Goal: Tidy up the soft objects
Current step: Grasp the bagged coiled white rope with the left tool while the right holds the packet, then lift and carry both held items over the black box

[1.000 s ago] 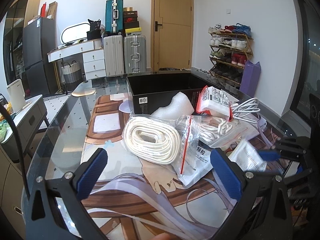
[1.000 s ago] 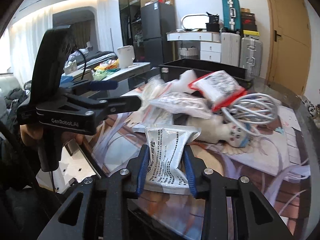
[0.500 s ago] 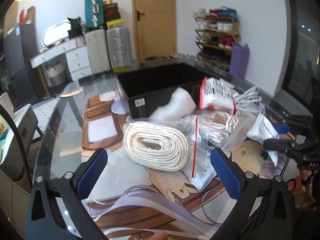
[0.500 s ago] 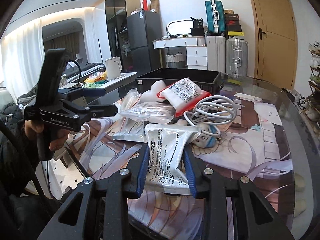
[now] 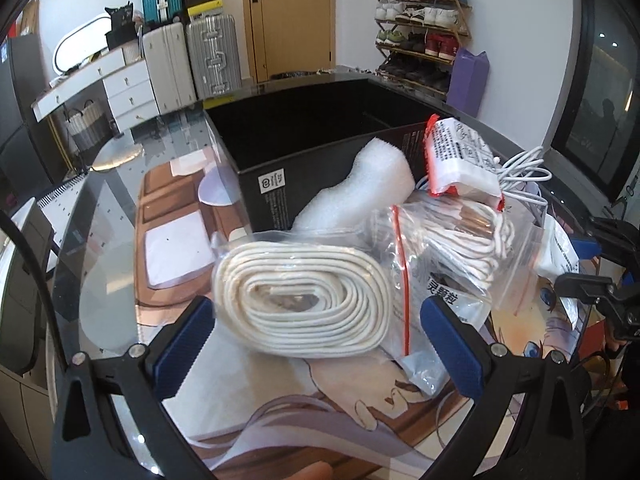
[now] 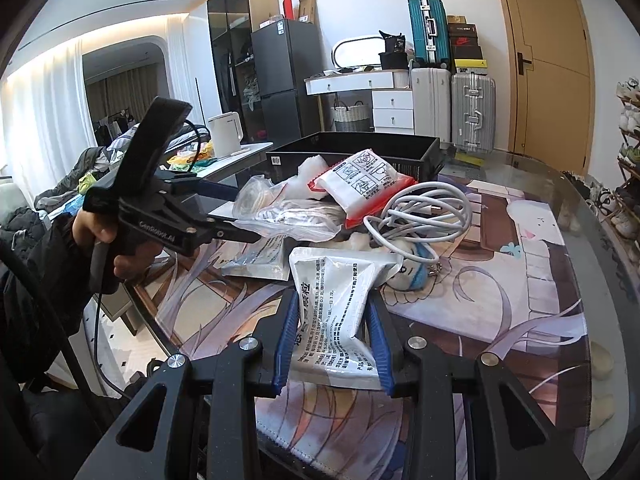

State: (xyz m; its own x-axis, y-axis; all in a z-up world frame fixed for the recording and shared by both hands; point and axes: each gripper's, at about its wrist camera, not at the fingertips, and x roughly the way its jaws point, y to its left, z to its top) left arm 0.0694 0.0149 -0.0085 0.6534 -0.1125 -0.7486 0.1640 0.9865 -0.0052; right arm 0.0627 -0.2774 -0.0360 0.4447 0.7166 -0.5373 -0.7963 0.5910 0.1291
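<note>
- Work looks barely begun: the big black open box point(image 5: 320, 136) at the back of the surface point(image 5: 100, 240) shows nothing inside, as far as I can see, and the soft things sit in a heap in front of it.
- Right tongs point(image 6: 332, 332) pinch a flat white foil packet with black writing point(image 6: 336, 300), squeezed and wrinkled between the blue pads; its far end lies at the near edge of the heap.
- Left tongs point(image 5: 316, 344) are spread wide, holding nothing, with the coiled white rope in a clear zip bag point(image 5: 308, 300) just in front of them.
- Rope is wound in a neat, thick oval and looks squashy.
- Left to sort, I think: the rope, a second clear bag of white cord point(image 5: 460, 236), a white foam piece point(image 5: 360, 188) leaning on the box, a red-edged white pouch point(image 5: 460, 160), a loose white cable point(image 6: 424, 216) and a small plush toy point(image 6: 412, 268).
</note>
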